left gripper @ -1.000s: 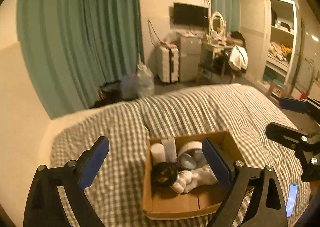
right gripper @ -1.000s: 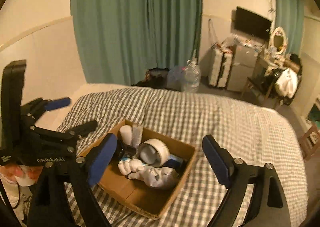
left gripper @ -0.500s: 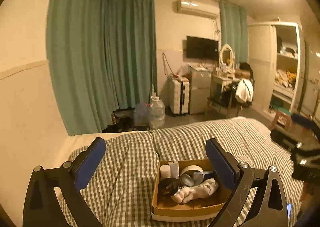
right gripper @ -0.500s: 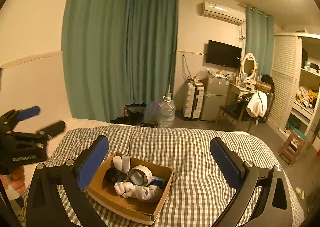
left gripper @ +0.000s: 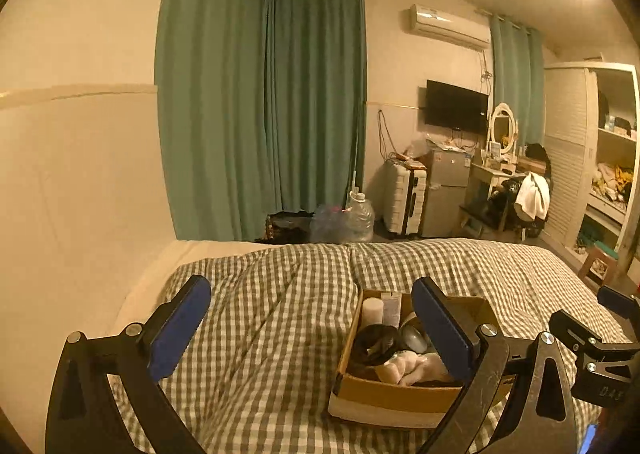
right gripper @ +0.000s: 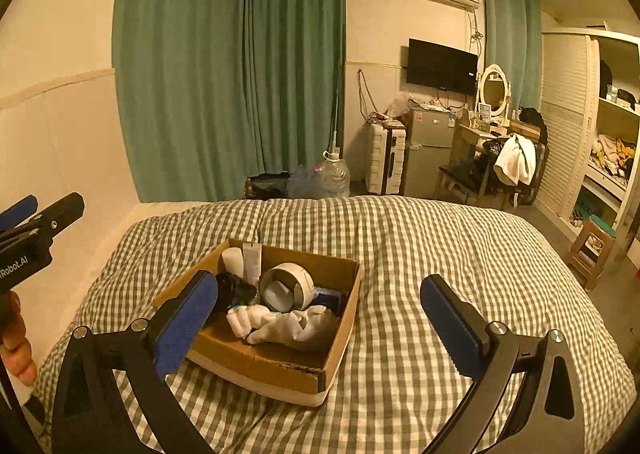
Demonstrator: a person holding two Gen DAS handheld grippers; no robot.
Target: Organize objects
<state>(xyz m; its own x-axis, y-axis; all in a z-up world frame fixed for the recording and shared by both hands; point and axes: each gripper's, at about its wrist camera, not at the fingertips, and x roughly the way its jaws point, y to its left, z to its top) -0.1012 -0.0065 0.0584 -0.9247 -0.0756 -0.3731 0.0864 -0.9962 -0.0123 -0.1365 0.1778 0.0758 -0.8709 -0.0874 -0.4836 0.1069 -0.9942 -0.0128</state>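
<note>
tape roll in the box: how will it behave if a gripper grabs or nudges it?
The tape roll is a rigid-looking ring, so it probably holds shape when pinched. It leans on edge against other items in the cardboard box, so a nudge may topple or roll it. Likely light: its hollow core is visible.

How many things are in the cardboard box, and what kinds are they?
In the cardboard box:
White bottle: 1
Tube: 1
Tape roll: 1
Black round thing: 1
White gloves: 1 bundle
Blue thing, partly hidden: 1
Total: 6

Checked bed (right gripper: 400,254), cardboard box (right gripper: 280,370) resting on it
</note>
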